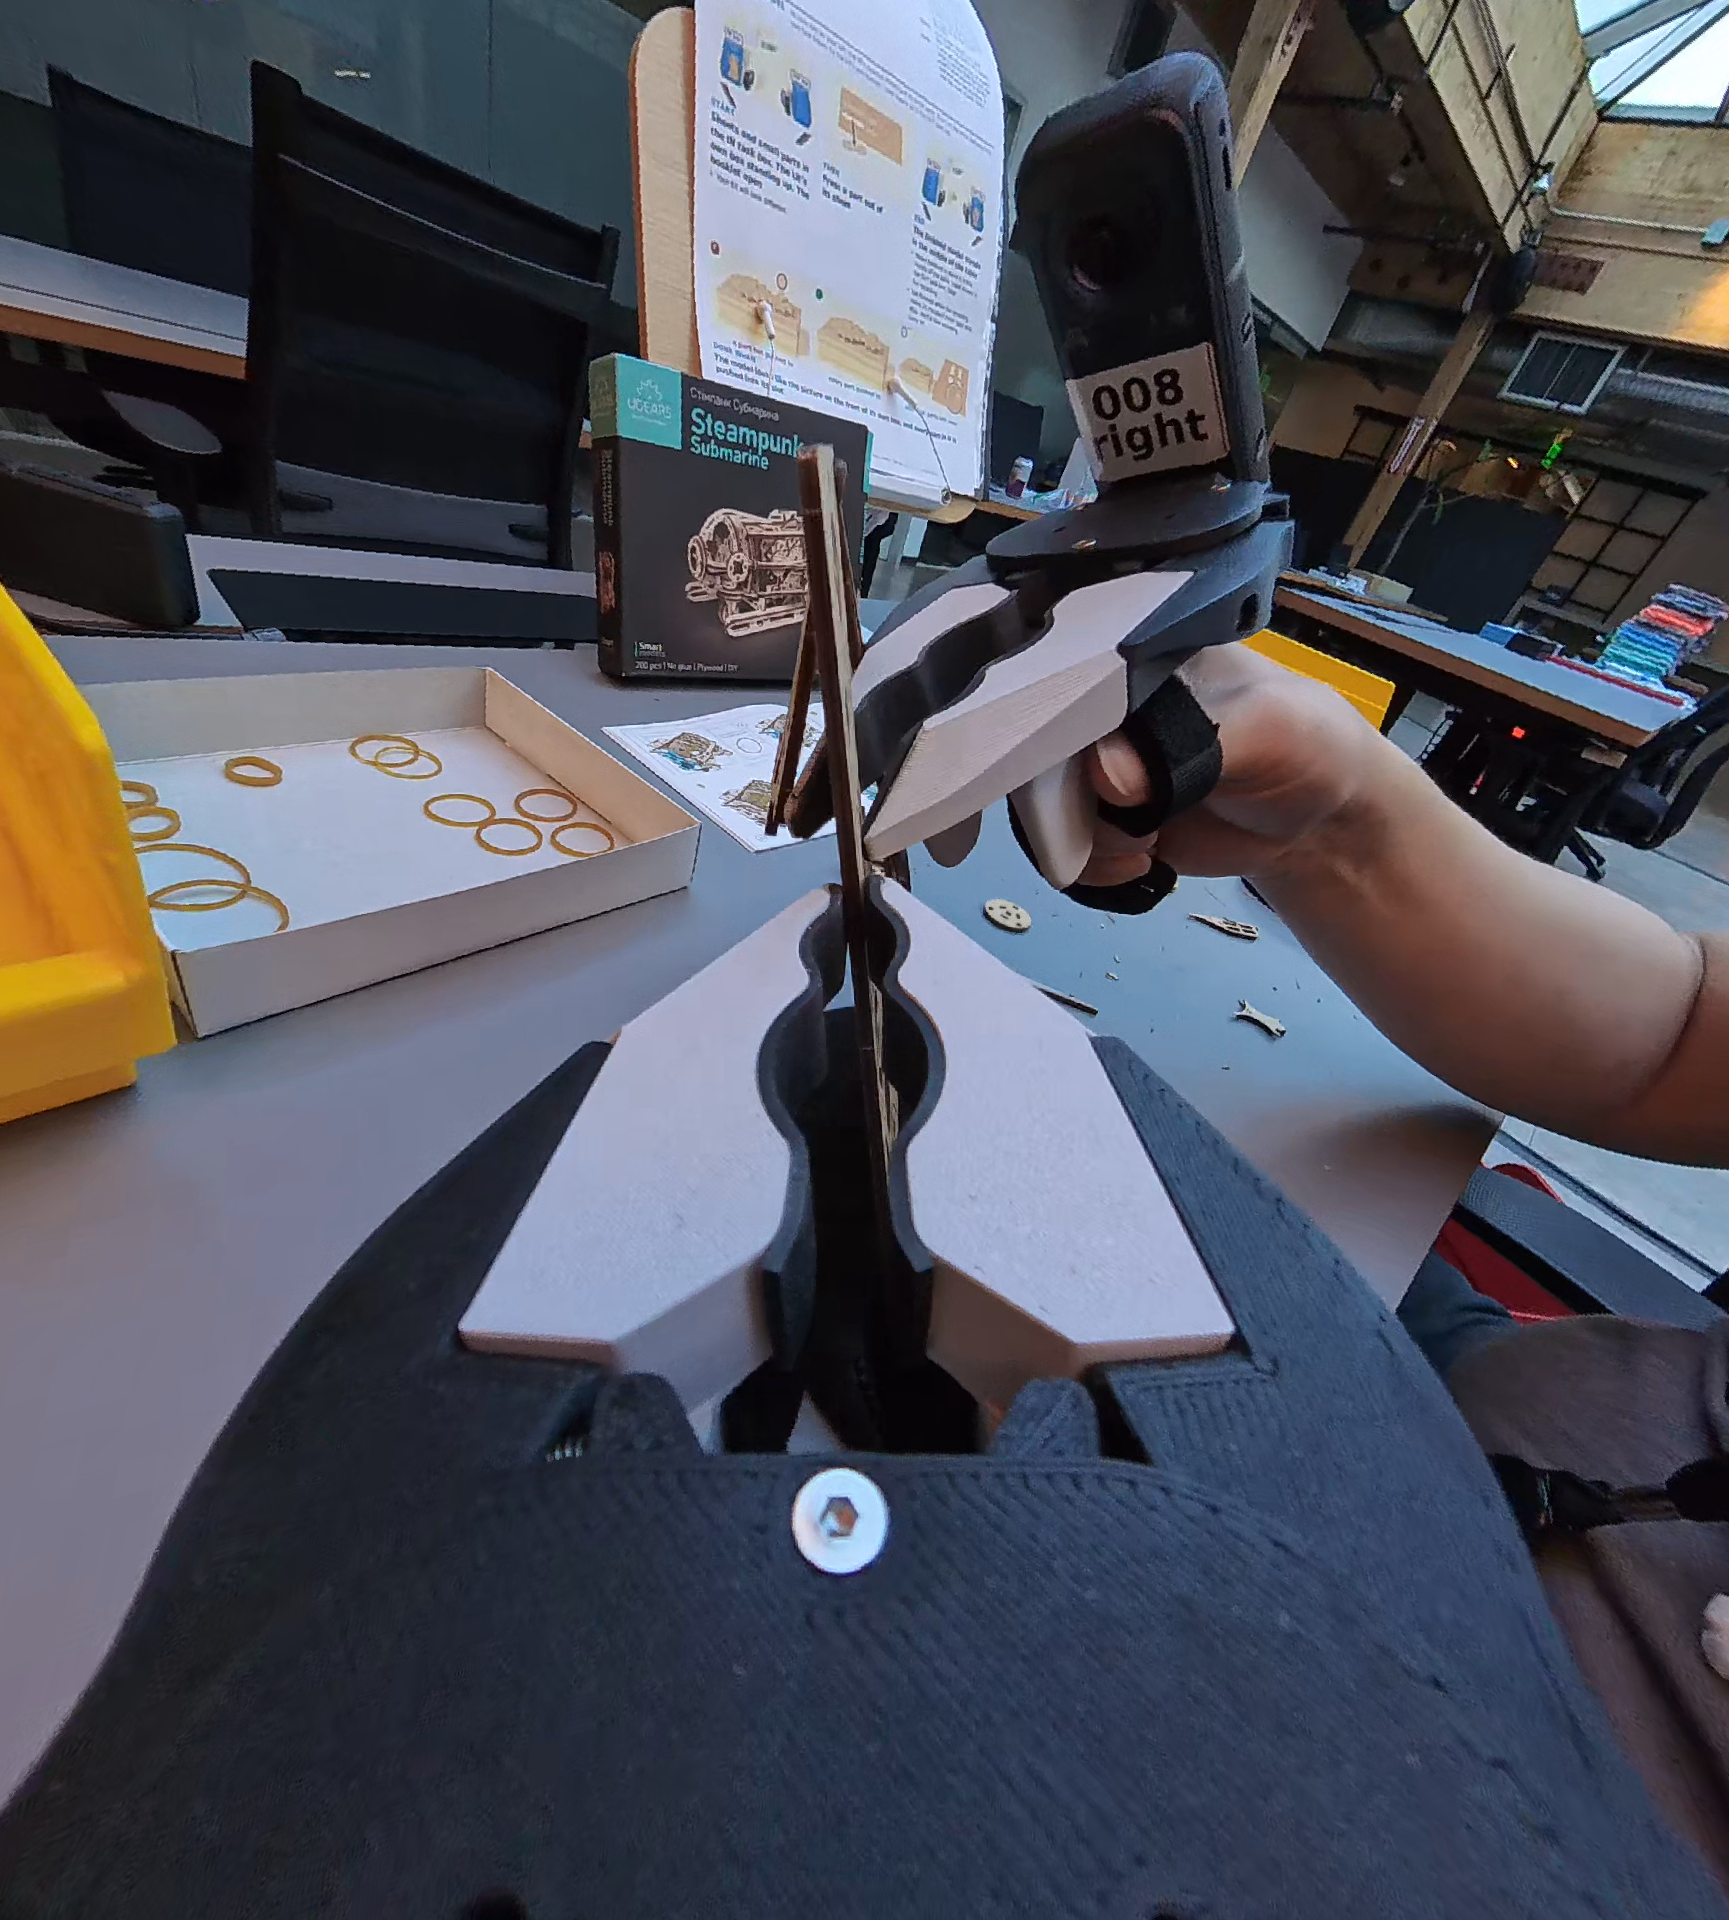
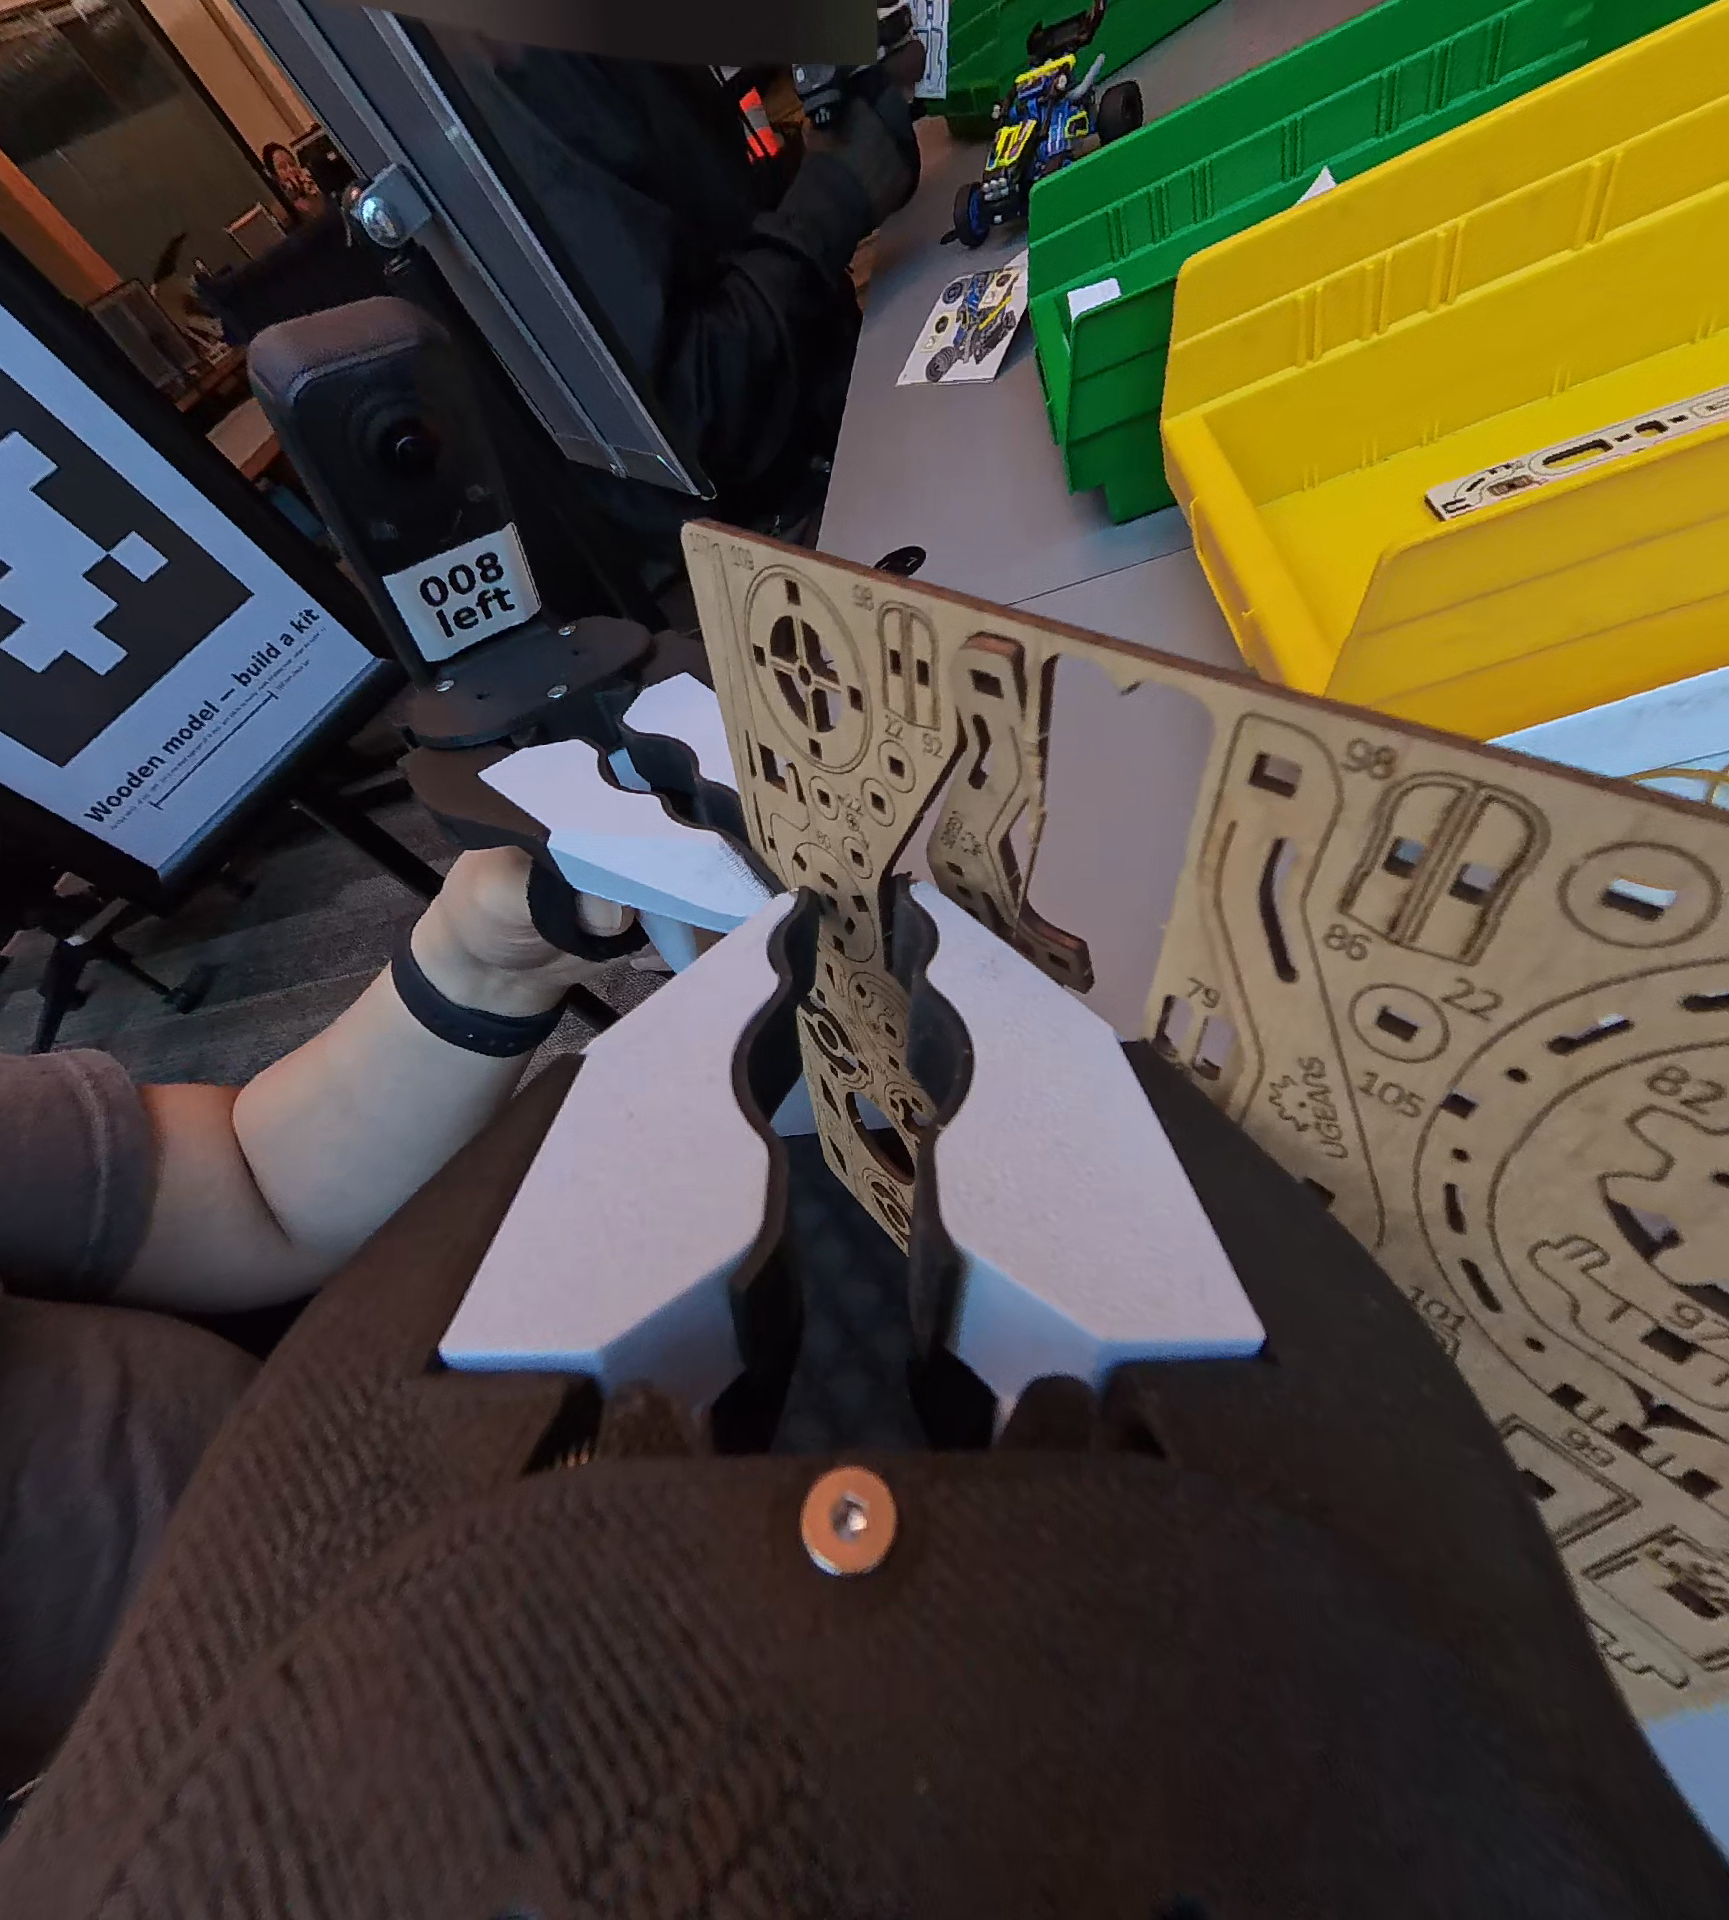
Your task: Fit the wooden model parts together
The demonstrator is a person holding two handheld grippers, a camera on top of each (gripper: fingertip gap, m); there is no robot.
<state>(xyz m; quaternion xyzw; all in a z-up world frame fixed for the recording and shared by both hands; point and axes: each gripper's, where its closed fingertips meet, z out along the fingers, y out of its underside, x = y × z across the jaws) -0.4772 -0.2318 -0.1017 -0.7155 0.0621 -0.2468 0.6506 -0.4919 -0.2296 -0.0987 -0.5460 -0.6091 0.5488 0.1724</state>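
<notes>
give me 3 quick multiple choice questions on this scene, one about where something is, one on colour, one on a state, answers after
1. Where do the rubber bands lie?
A. in the shallow white tray
B. in the yellow bin
C. on the kit box

2. What colour is the bin behind the yellow bin?
A. red
B. green
C. blue

3. How is the plywood sheet held?
A. lying flat on the table
B. gripped by the left gripper only
C. gripped by both the left gripper and the right gripper

Answers: A, the bands are scattered inside the tray; B, the farther bin is green; C, each wrist view shows its fingers closed on the sheet.
</notes>
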